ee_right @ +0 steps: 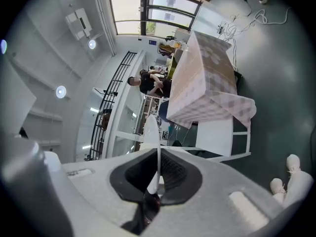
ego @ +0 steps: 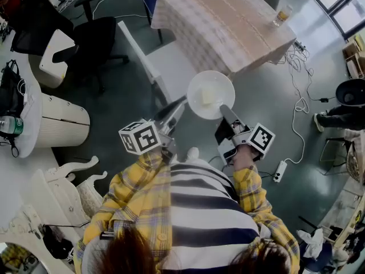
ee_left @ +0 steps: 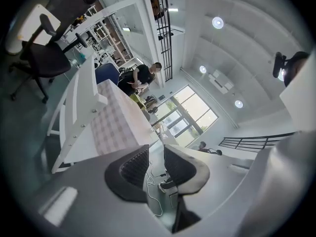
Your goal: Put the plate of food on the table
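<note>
Right gripper (ee_right: 158, 174): jaws clamped on the near rim of the white plate (ee_right: 150, 130), which shows edge-on between the pads.

Left gripper (ee_left: 155, 164): jaws a little apart, only floor and a white cable in the gap.

From the head view, the plate (ego: 211, 94) hangs in the air over the floor, on the near side of the table (ego: 217, 16) and well short of it. The food (ego: 209, 96) is a pale yellow lump; I can't tell what kind. The left gripper's tip sits just beside the plate's left rim, contact unclear.

The marker cubes (ego: 140, 137) carry black-and-white square patterns.

A white chair (ego: 171, 64) stands between plate and table. The table wears a checked cloth, with a glass of amber drink (ego: 282, 15) at its right edge.

Far left, a bottle (ego: 10, 125) with a green label, print too small to read.
</note>
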